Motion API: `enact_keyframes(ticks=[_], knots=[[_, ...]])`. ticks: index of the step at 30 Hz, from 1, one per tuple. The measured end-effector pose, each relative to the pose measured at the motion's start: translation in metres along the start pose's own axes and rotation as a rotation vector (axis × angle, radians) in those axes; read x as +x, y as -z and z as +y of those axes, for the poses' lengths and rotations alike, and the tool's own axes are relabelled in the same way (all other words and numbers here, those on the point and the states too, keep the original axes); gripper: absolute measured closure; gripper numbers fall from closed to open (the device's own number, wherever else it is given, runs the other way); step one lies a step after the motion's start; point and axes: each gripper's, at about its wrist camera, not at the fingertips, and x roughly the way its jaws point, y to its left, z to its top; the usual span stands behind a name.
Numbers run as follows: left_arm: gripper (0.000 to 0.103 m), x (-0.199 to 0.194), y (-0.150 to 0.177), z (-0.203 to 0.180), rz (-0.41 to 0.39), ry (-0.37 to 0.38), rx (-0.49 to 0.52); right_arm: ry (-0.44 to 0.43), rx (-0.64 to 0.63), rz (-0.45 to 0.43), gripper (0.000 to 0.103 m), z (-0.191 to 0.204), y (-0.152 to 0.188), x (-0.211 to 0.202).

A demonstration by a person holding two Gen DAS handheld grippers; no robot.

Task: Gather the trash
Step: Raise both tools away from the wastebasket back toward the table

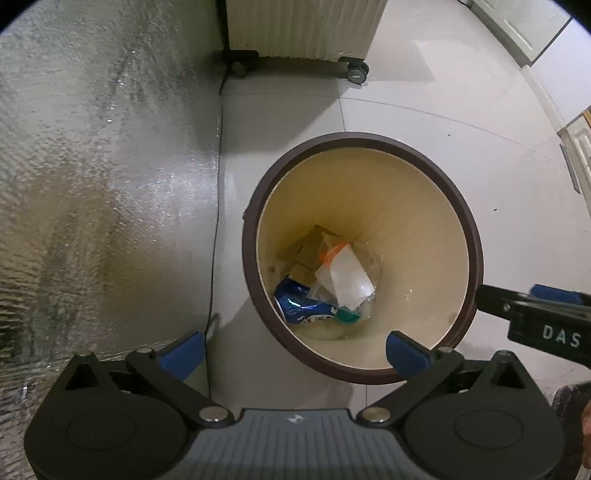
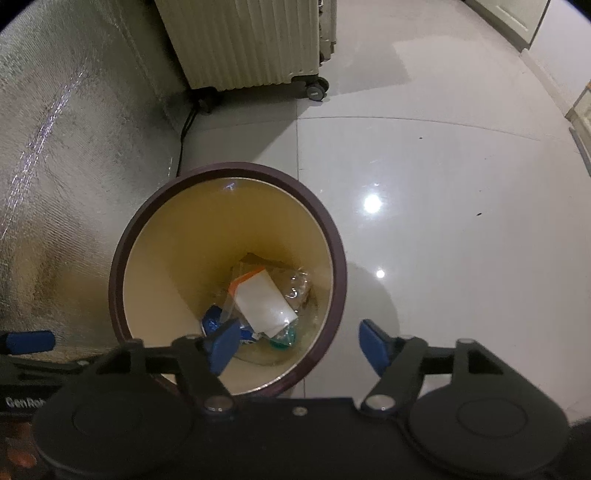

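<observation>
Glossy pale floor tiles underfoot, catching two bright glints of lamp light. Silvery quilted foil sheet along one side, dark cable trailing down its edge. Ribbed cream appliance on castors parked at the far end.

Stood on the tiles beside the foil: round bin, dark brown rim, cream inside. Lay at the bottom of it, all in one heap: white carton with orange trim uppermost, crumpled clear plastic around it, flattened brown cardboard beneath, crushed blue can touching the carton's lower side, small teal lid just beside the can.

Hung above the bin, pointed steeply down: left gripper, blue pads spread wide, nothing between them, one pad over the bin's near rim and the other over the foil's edge. Likewise right gripper, jaws apart and empty, one pad over the bin's mouth and the other out over bare tile. Seen too in the left view, reaching in over the rim from the side.
</observation>
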Motion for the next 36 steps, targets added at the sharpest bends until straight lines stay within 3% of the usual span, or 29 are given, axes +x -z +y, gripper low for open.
enact_keyframes(ticks=[4,6,12,26,36], knots=[[0.0,-0.007,0.002,0.002,-0.006,-0.009,0.001,0.02,-0.01,-0.011,0.012,-0.002,0.007,-0.007],[0.0,-0.011,0.003,0.004,-0.012,-0.017,0.0,0.035,-0.026,-0.016,0.0,-0.001,0.011,-0.01],[0.0,-0.022,0.005,0.005,-0.033,-0.026,0.004,0.077,-0.067,-0.011,0.0,0.002,0.021,-0.022],[0.0,-0.055,0.02,0.002,-0.089,-0.029,0.047,0.09,0.002,-0.06,0.0,-0.009,0.035,-0.064],[0.0,-0.114,0.043,-0.003,-0.189,0.012,0.079,0.093,0.038,-0.149,0.0,-0.017,0.059,-0.126]])
